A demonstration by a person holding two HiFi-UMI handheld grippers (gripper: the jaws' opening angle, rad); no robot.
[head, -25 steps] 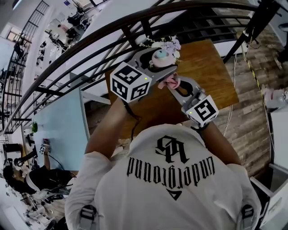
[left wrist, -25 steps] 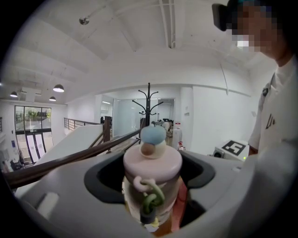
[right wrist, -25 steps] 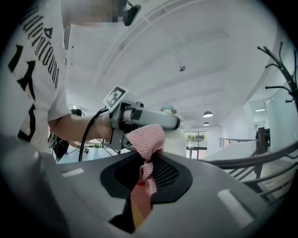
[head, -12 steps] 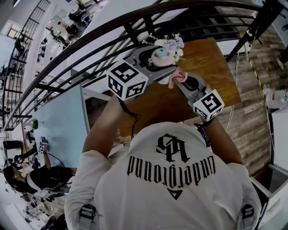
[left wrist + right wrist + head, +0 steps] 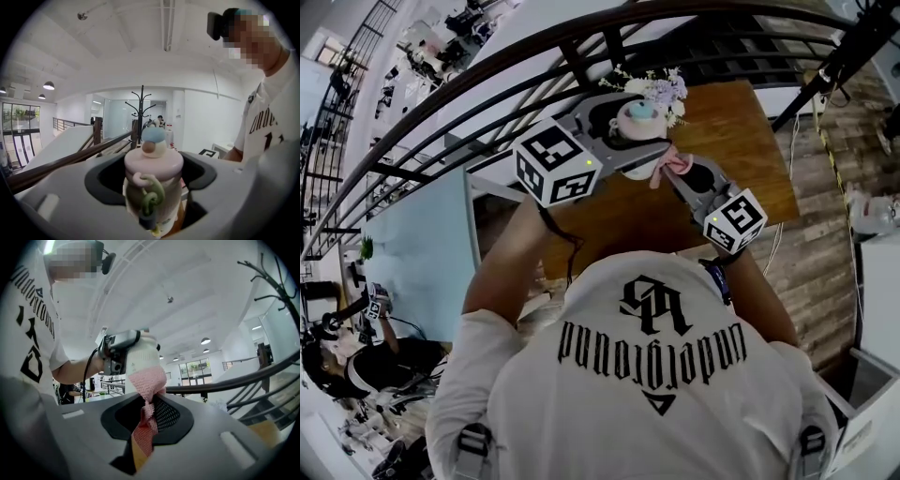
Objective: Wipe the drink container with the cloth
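Above the brown wooden table [image 5: 741,150], we hold both tools up close together in front of our chest. Our left gripper [image 5: 630,127] is closed round the pale pink drink container with its pink lid and blue-and-cream knob [image 5: 637,114]; the left gripper view shows the jaws of that gripper [image 5: 153,190] pressed on either side of the container's body [image 5: 153,164], with a green loop strap [image 5: 150,201] hanging down its front from the lid. The container stands roughly upright between the jaws and is lifted clear of the table. Our right gripper [image 5: 675,173] sits just beside it, and its jaws are clamped narrow on the pink mesh cloth [image 5: 668,165]. Seen from the right gripper view, the cloth [image 5: 147,383] runs up out of that gripper [image 5: 143,432] in a twisted strip and spreads at its top, where it lies against the pale lower body of the container [image 5: 139,357]. A small bunch of white and lilac flowers [image 5: 664,89] lies on the table behind the container, close to the dark curved railing [image 5: 487,84]. Behind the container, in the left gripper view, we see a black coat stand [image 5: 142,105].
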